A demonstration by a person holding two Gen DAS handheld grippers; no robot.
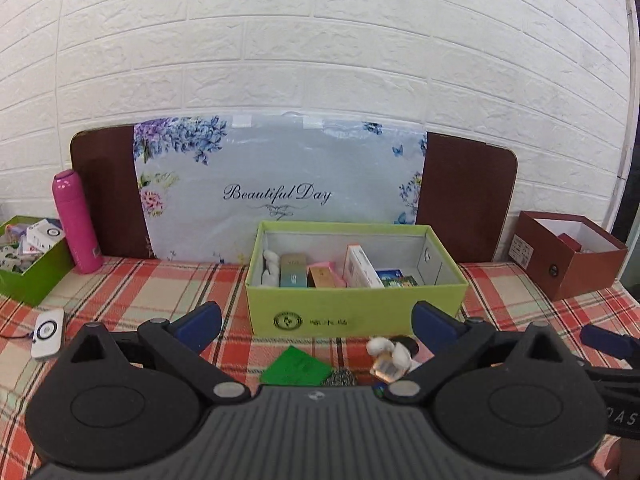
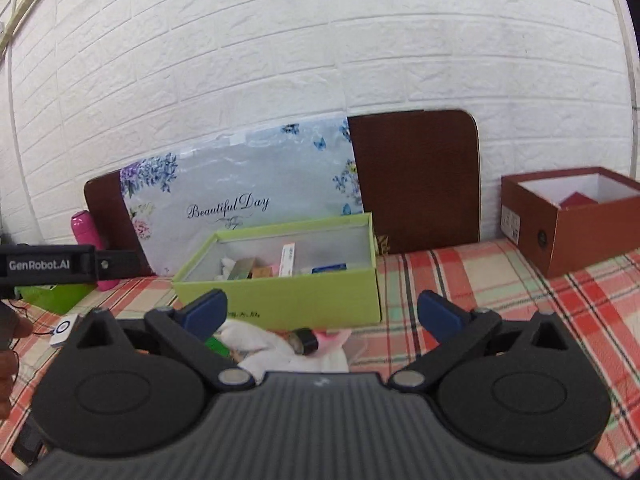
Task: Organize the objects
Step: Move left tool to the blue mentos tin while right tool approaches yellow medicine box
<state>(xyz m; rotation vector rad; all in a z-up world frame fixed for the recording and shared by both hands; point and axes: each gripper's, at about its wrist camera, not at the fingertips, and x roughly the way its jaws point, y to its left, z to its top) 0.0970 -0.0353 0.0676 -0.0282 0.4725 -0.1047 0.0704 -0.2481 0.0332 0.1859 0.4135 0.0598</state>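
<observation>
**Inspector:** Nearest the lens in the left wrist view, the left gripper (image 1: 316, 322) is filling the bottom of the frame, its blue fingers (image 1: 199, 320) standing wide apart and closing on nothing.

**Clerk:** And just beyond them?

**Inspector:** A green card (image 1: 296, 366) is lying at lower centre on the plaid tablecloth (image 1: 160, 284), and just right of it a small white-and-amber item (image 1: 390, 358) is sitting close to a dark, sparkly one (image 1: 339, 378); what these are cannot be told. Behind them, at centre frame, the lime-green box (image 1: 352, 304) is standing open and holding several small cartons (image 1: 320, 274) upright.

**Clerk:** The margins?

**Inspector:** At left of frame a pink bottle (image 1: 76, 222) is standing upright beside a darker green box (image 1: 32, 276) of packets, and a white device (image 1: 49, 332) is lying at lower left. A brown box (image 1: 576, 256) is sitting open at right of frame. A floral "Beautiful Day" bag (image 1: 276, 188) is leaning against a brown board (image 1: 468, 196) at the white brick wall (image 1: 320, 40).

**Clerk:** The other tool?

**Inspector:** In the right wrist view, the right gripper (image 2: 322, 314) is likewise showing its fingers (image 2: 438, 314) spread apart, with nothing between them. Below centre, white cloth (image 2: 256, 338), a black cylinder (image 2: 305, 340) and something pink (image 2: 334, 338) are lying in front of the lime-green box (image 2: 312, 296). The left tool's body (image 2: 44, 266) is crossing the left edge.
</observation>
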